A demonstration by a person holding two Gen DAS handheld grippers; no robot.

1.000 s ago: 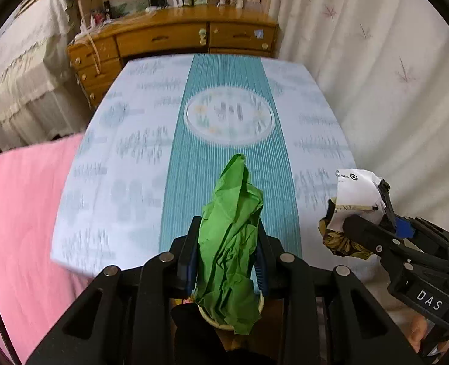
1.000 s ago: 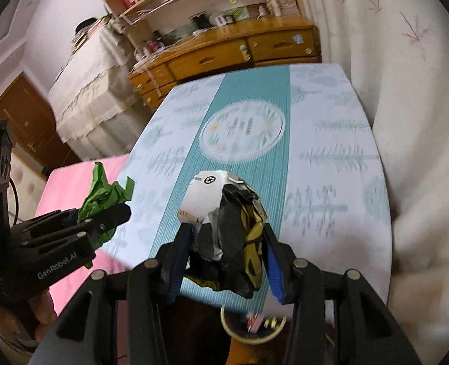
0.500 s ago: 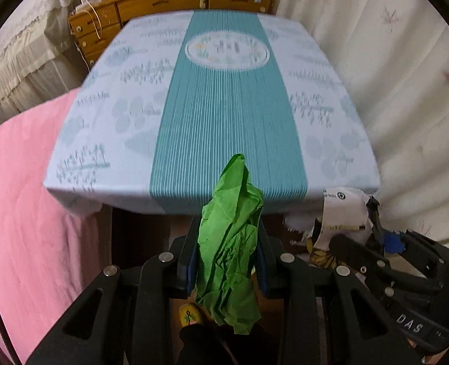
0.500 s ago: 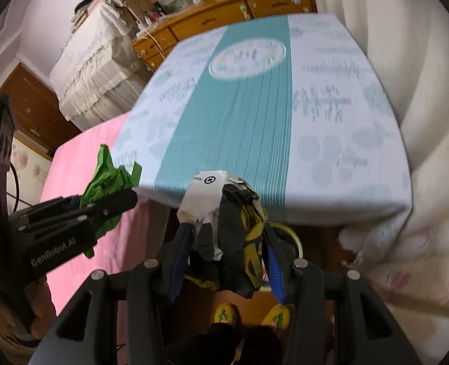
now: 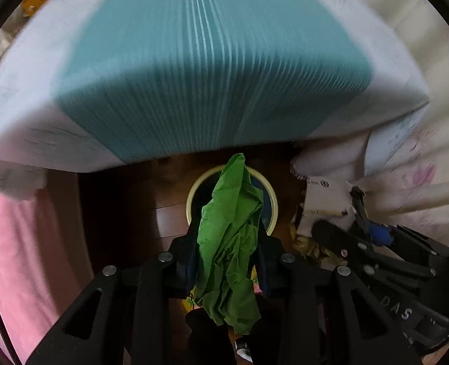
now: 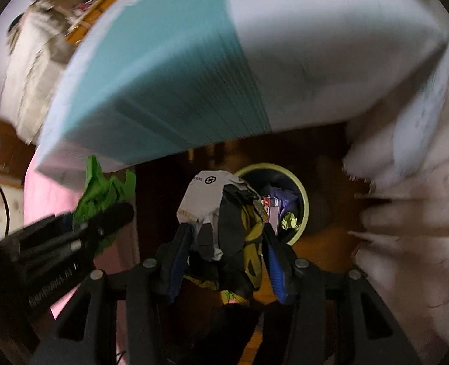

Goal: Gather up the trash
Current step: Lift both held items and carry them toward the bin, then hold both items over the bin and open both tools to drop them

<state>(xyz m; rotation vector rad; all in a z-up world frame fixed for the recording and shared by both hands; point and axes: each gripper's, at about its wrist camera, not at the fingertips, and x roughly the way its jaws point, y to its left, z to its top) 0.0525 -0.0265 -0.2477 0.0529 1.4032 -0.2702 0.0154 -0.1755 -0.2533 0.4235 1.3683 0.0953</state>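
Note:
A crumpled green paper (image 5: 229,243) is clamped in my left gripper (image 5: 228,240), which points steeply down over a round bin with a pale yellow rim (image 5: 273,213) on the dark wood floor. My right gripper (image 6: 224,243) is shut on a wad of white, black and yellow wrappers (image 6: 221,210). That bin (image 6: 304,210) lies just right of the wad and holds several scraps. From the left wrist view, the right gripper (image 5: 340,222) and its wrappers (image 5: 327,197) show at the right. The right wrist view has the left gripper (image 6: 115,213) and green paper (image 6: 102,188) at the left.
The table's front edge with its teal-striped white cloth (image 5: 194,76) hangs just above and ahead of both grippers. A pink cover (image 5: 20,243) fills the left side. White curtain folds (image 6: 406,182) lie close on the right. A person's feet show below the grippers.
Both grippers have dropped from above the tabletop to below its front edge, tilting downward. The bin on the floor has come into full view under them. Each still holds its trash.

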